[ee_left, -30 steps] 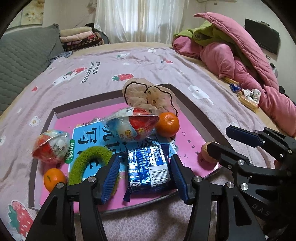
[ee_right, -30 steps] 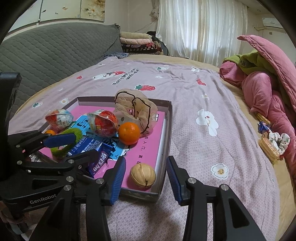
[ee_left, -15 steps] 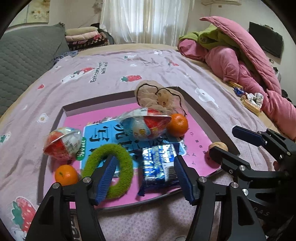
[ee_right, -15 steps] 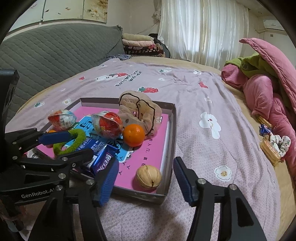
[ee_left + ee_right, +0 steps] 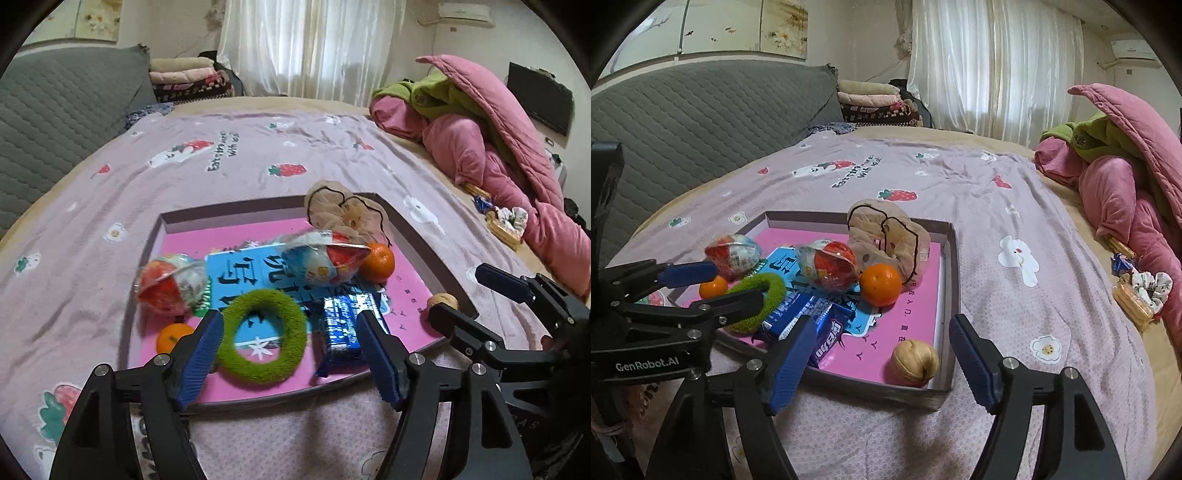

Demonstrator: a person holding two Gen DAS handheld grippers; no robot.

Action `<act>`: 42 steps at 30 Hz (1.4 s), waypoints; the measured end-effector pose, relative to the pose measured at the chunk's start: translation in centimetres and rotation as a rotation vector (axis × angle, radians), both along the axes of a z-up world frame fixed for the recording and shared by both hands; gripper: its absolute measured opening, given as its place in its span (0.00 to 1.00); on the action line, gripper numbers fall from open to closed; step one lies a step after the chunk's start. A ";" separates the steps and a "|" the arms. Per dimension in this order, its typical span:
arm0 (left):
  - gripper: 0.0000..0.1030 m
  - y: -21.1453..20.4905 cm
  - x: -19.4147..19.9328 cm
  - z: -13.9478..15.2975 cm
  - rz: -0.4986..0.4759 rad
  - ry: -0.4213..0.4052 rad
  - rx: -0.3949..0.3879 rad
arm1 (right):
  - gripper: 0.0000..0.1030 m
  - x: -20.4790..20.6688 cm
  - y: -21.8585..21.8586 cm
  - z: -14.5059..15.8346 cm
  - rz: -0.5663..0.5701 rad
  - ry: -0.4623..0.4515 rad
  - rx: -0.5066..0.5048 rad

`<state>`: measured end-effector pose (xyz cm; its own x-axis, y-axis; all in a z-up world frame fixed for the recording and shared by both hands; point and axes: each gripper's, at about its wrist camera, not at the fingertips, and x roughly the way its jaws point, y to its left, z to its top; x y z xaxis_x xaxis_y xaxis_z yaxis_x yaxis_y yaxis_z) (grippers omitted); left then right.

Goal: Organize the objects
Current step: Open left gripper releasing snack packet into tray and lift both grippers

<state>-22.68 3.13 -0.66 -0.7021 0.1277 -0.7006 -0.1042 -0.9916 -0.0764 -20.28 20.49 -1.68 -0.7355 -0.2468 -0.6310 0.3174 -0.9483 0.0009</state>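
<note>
Lying on a bed with a lilac sheet: one shallow tray with a pink floor, centre of both views.

Contents:
- green fuzzy ring, lower centre of the left view
- blue snack packet, just right of the ring
- two wrapped toy eggs
- two oranges
- walnut, near right corner
- beige pouch, far side

Left gripper: fingers opening, wide apart, gripping nothing (ring and packet show between them). Right gripper: fingers opening, empty, walnut framed between.
</note>
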 end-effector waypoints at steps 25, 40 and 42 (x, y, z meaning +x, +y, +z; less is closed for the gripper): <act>0.75 -4.5 5.2 6.7 0.130 0.163 -0.011 | 0.82 3.7 -3.1 5.8 -0.015 0.123 0.043; 0.75 -4.5 9.2 8.5 0.129 0.225 -0.009 | 0.87 6.9 -2.8 9.1 -0.039 0.199 0.039; 0.75 -4.5 9.8 8.3 0.133 0.231 -0.007 | 0.87 7.2 -2.7 9.0 -0.040 0.197 0.034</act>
